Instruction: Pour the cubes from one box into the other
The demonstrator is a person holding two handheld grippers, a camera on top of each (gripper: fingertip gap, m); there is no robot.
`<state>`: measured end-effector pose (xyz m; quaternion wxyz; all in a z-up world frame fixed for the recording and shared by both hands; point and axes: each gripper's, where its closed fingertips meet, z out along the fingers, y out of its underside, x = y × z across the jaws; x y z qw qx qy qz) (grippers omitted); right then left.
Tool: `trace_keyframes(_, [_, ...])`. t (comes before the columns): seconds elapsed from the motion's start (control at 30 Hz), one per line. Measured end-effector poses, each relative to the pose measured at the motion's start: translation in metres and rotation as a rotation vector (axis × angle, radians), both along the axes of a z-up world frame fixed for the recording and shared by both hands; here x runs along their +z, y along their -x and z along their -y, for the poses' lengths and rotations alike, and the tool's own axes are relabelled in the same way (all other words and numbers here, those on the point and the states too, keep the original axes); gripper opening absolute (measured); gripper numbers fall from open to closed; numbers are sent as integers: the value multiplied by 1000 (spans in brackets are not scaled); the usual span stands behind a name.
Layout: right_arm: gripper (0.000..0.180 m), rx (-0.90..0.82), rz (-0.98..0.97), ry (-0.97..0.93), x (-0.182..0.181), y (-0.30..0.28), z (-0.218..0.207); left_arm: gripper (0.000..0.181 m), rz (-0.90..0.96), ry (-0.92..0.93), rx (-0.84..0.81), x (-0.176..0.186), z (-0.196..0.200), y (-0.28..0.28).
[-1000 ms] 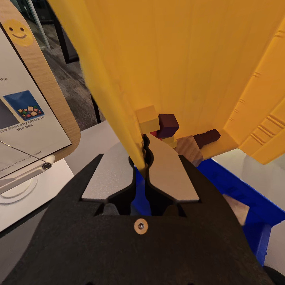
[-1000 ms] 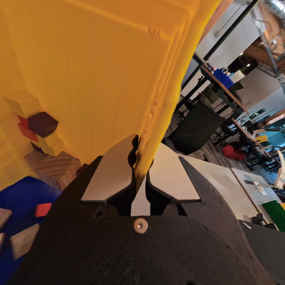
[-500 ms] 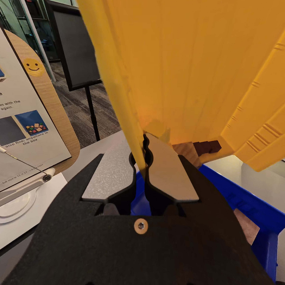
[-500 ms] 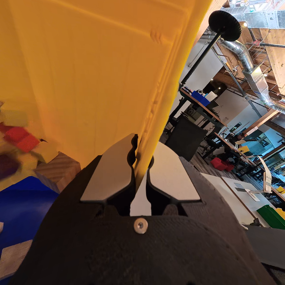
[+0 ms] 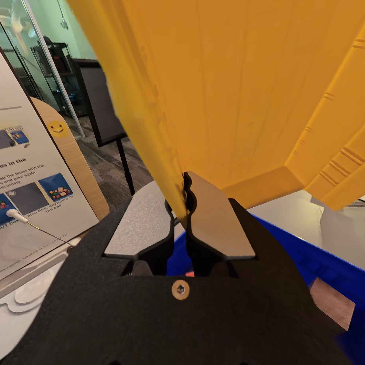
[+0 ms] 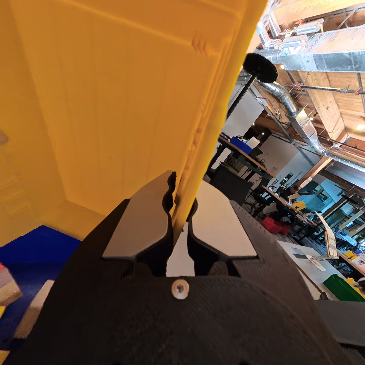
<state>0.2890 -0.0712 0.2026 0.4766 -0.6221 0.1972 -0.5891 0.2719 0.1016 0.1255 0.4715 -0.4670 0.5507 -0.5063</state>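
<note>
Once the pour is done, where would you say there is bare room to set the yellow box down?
Bare grey tabletop shows beyond the blue box's far rim, under the yellow box, and more right of the right gripper. It is crowded left of the left gripper, where the instruction board and its white stand sit. The blue box holds cubes.

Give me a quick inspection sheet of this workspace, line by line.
Surface: pale white tabletop, partly covered.
Job's things: yellow plastic box tipped steeply above blue plastic box; no cubes visible inside it. Wooden cube and coloured cubes lie in the blue one.
Clutter: printed instruction sheet on a stand.
Grippers: left gripper and right gripper both clamp the yellow box's walls.
Cables: thin wire across the sheet.
Surroundings: workshop benches, ceiling ducts.
</note>
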Motion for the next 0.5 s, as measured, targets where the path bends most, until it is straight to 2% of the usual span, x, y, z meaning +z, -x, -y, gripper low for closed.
trace_keyframes(0.03, [9, 7, 18, -11, 3, 3, 1, 6, 19, -11, -1, 3, 2, 3])
trace_keyframes(0.13, [8, 22, 69, -35, 12, 13, 7, 7, 73, -33, 8, 12, 8, 13])
trace_keyframes(0.27, [5, 20, 7, 4, 30, 1, 18, 15, -36, -1, -70, 10, 33, 15])
trace_keyframes(0.37, [5, 32, -153, 84, 47, -27, 25, 28, -172, 26, -200, 7, 65, 15])
trace_keyframes(0.5, [5, -92, -488, 244, 36, -75, 63, 44, -100, 124, -291, 35, 81, 36])
